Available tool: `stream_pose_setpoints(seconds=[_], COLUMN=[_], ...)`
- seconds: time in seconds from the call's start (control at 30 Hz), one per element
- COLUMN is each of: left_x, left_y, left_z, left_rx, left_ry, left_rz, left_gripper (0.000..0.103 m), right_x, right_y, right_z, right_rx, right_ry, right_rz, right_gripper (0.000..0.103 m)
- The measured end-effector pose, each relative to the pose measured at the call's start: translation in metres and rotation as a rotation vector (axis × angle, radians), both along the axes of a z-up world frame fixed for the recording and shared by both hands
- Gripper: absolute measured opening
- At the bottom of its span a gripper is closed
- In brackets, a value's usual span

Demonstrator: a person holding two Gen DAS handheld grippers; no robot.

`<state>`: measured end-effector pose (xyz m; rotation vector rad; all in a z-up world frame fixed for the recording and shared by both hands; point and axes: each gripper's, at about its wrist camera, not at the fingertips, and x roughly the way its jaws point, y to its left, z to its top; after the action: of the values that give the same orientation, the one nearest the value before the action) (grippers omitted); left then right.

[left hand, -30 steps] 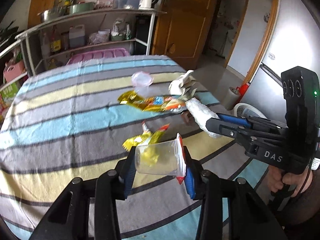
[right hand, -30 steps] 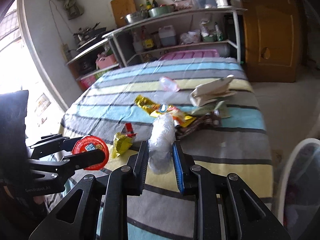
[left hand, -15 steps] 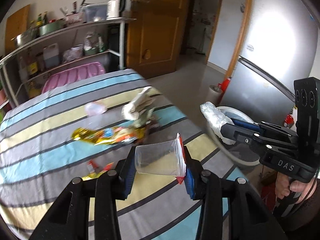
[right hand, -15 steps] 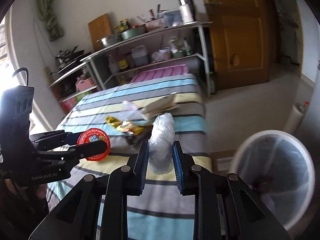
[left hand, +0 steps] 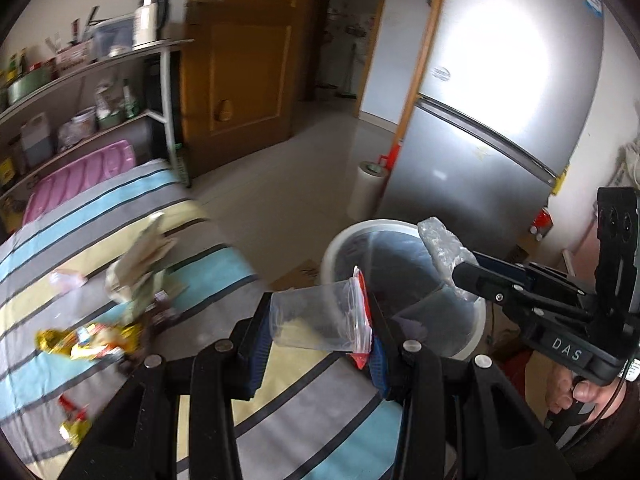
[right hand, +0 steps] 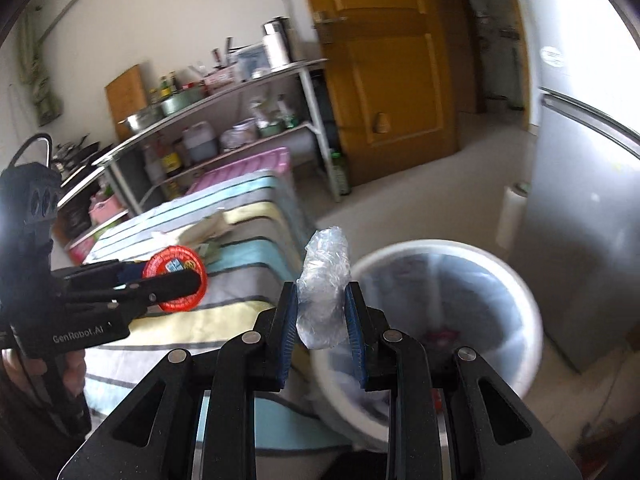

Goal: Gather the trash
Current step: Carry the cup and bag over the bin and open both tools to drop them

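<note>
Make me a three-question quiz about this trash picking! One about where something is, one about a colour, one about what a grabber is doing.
1. Where is the bin?
A. on the shelf
B. on the floor beside the table
C. on the table

2. What colour is the cup lid?
A. red
B. green
C. black

3. What is the right gripper doing?
A. hanging open and empty
B. gripping a spoon
C. shut on crumpled plastic

Answers: 1 B, its white rim sits low next to the striped table. 2 A, the right view shows a red disc. 3 C, both pads press the clear wad.
</note>
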<state>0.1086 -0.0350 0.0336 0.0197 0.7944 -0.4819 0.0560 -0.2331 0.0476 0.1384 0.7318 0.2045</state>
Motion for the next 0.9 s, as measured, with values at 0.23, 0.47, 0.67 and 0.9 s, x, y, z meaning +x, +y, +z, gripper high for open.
stream_pose_setpoints(seconds=[0.23,0.47,0.67,0.9], left_x=[0.013,0.025,0.030,0.034], left_y=[-0.047,-0.084,-0.097,-0.097], left_z=[-0.012,-0.031,-0.044,-0.051], left_rx=[0.015,0.052,0.070,0.077], left_ry=[0.044,0.092,0.120,0.143], left_rz=[-0.076,-0.118,-0.129,-0.122], left_gripper=[0.043,0.044,0.044,0.056], right_x=[-0.002,0.001,0.005,0.008], right_y=[-0.034,-0.058,-0.070,-0.074], right_z=[-0.009,-0.026,-0.038,-0.048], right_rx=[-0.015,-0.043,-0.054,-0.073], right_ry=[0.036,0.083,0.117,0.144], right_rz=[-0.084,-0.141,-0.159,-0.182], right_gripper=[0.025,0.025,0.025,0.026])
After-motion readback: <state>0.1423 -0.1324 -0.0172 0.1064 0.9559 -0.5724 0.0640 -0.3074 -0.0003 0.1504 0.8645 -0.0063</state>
